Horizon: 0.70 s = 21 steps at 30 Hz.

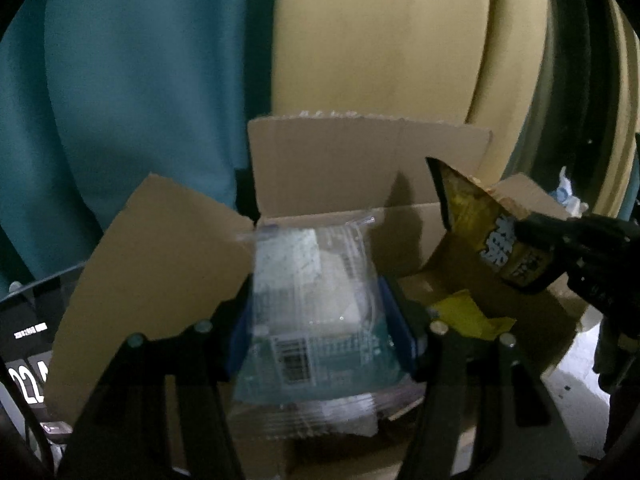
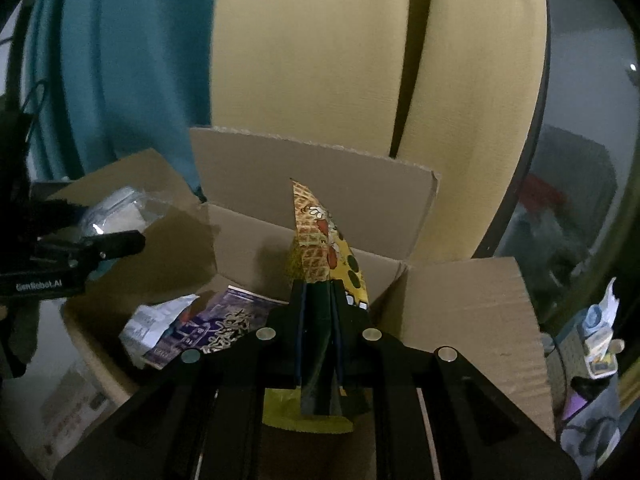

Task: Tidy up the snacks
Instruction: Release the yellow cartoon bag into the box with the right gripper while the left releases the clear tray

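An open cardboard box (image 1: 340,160) stands ahead with its flaps spread. My left gripper (image 1: 316,292) is shut on a clear plastic snack packet (image 1: 308,264) with a barcode, held over the box's left side. To the right, my right gripper (image 1: 532,228) is shut on a yellow snack bag (image 1: 472,208). In the right wrist view that yellow bag (image 2: 320,240) stands upright, pinched between my right gripper (image 2: 316,286) over the box (image 2: 320,176). A purple packet (image 2: 212,328) and a white packet (image 2: 152,320) lie inside. At the left edge the left gripper's finger (image 2: 120,240) shows.
A teal curtain (image 1: 140,100) and beige padded panels (image 1: 380,60) rise behind the box. A dark display with white digits (image 1: 24,360) sits at the lower left. Small cluttered items (image 2: 596,332) lie to the right of the box. A yellow scrap (image 1: 468,316) lies in the box.
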{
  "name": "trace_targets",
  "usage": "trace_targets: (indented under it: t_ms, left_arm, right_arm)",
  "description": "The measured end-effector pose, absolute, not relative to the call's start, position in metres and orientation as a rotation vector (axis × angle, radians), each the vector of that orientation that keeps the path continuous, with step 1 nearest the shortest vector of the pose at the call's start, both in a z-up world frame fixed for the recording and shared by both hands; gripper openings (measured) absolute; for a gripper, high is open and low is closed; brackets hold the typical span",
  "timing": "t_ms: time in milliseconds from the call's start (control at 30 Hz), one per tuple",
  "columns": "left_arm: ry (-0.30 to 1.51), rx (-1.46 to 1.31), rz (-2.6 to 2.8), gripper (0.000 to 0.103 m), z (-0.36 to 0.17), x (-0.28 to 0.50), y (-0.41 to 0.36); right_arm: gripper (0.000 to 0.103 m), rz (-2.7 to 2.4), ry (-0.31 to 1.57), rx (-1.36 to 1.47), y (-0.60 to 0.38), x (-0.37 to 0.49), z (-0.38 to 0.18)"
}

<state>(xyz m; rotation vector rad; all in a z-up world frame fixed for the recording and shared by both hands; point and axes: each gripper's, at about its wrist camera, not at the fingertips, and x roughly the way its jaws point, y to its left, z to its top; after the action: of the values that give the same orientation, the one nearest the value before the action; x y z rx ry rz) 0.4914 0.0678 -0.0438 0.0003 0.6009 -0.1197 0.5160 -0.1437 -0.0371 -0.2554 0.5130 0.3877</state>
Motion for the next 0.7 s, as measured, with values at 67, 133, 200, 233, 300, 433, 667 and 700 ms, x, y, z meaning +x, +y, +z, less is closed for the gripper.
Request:
trace_targets:
  t_ms: [67,133,200,233,300,433,667,700]
  left_arm:
    - [0.604,-0.007,-0.125,0.063,-0.045,0.495,0.068]
    - [0.596,-0.017,-0.117,0.076,-0.044,0.494,0.07]
    - [0.588,-0.032,-0.119,0.077,-0.043,0.491,0.073]
    - [0.586,-0.033,-0.116,0.078,-0.042,0.489,0.074]
    - [0.578,-0.035,-0.111,0.078,-0.039,0.483,0.075]
    - [0.566,-0.031,-0.106,0.078,-0.033,0.47,0.077]
    - [0.544,-0.032,-0.11,0.078,-0.025,0.448,0.073]
    - [0.542,-0.032,-0.112,0.078,-0.023,0.445,0.073]
  right_arm:
    - [0.017,0.374,0.52,-0.255,-0.141,0.523,-0.039]
    - [0.032,0.378,0.546,-0.261,-0.139,0.528,-0.041]
    - [0.049,0.399,0.544,-0.246,-0.141,0.525,-0.04]
    - [0.051,0.401,0.542,-0.25,-0.141,0.523,-0.039]
    - [0.051,0.405,0.546,-0.258,-0.141,0.518,-0.039]
    - [0.051,0.419,0.548,-0.262,-0.142,0.51,-0.037]
    - [0.051,0.435,0.534,-0.251,-0.146,0.483,-0.027]
    - [0.051,0.435,0.529,-0.25,-0.147,0.479,-0.025]
